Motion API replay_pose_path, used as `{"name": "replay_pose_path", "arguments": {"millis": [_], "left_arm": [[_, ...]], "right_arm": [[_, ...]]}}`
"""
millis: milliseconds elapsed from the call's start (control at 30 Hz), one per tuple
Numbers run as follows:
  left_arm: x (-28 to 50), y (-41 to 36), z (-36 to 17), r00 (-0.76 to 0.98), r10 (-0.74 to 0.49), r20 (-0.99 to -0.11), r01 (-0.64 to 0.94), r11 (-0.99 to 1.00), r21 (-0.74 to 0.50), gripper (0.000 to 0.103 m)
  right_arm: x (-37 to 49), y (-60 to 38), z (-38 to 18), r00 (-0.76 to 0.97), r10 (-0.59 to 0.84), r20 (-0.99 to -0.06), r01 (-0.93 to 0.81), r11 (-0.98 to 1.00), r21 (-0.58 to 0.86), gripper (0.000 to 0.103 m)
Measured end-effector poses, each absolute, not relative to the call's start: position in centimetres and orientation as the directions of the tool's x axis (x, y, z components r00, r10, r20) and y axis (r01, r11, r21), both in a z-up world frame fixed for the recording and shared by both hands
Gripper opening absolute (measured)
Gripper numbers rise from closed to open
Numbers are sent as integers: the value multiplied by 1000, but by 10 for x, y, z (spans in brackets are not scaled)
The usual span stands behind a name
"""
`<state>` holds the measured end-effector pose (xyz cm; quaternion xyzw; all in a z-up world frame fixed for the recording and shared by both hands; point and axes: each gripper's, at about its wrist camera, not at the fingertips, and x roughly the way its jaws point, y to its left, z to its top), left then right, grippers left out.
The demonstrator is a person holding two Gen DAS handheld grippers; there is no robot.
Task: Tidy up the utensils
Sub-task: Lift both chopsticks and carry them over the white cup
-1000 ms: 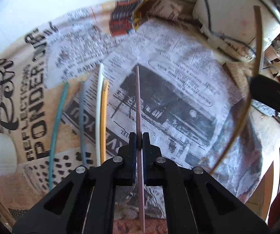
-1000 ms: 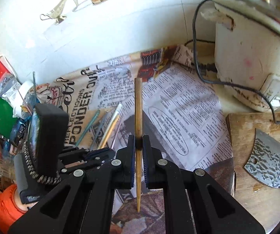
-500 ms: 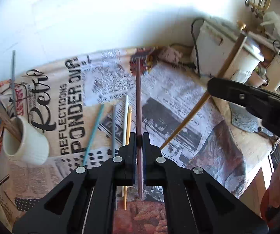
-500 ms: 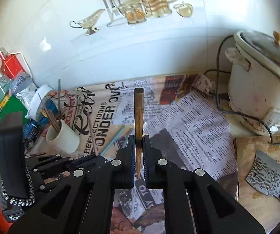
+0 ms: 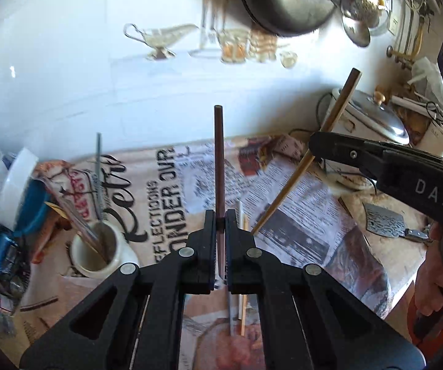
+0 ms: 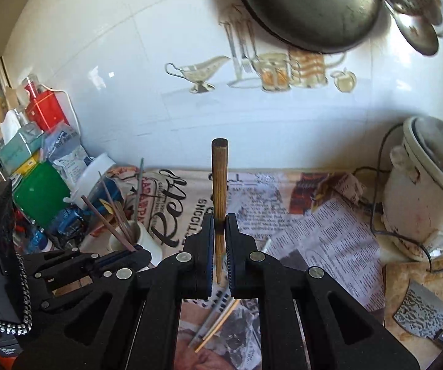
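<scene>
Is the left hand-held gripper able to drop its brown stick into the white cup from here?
Probably yes. The left hand-held gripper pinches the brown stick, and the white cup sits open-topped down-left. Only a few sticks already lean inside.

Left gripper [image 5: 220, 222] and right gripper [image 6: 220, 222] angle downward, fingers clamped, right hand [image 5: 434, 265] gripping its handle

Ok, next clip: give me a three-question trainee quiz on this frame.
1. What does the left gripper hold?
2. True or false: the white cup is empty.
3. Where does the cleaver lie: A) newspaper, B) wooden board, C) cup?

Key:
1. A dark brown chopstick, clamped between its fingers.
2. False; several chopsticks stand in it.
3. B, the wooden cutting board right of the newspaper.
</scene>
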<state>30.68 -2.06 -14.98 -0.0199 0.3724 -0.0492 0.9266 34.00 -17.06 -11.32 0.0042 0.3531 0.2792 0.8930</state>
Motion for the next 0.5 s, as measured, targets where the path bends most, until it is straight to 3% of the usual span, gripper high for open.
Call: {"name": "replay_pose_path", "arguments": {"millis": [500], "left_arm": [[285, 80, -101, 802, -30, -597, -12, 998, -68, 3]], "right_arm": [[324, -81, -88, 582, 573, -577, -579, 790, 201, 7]]}}
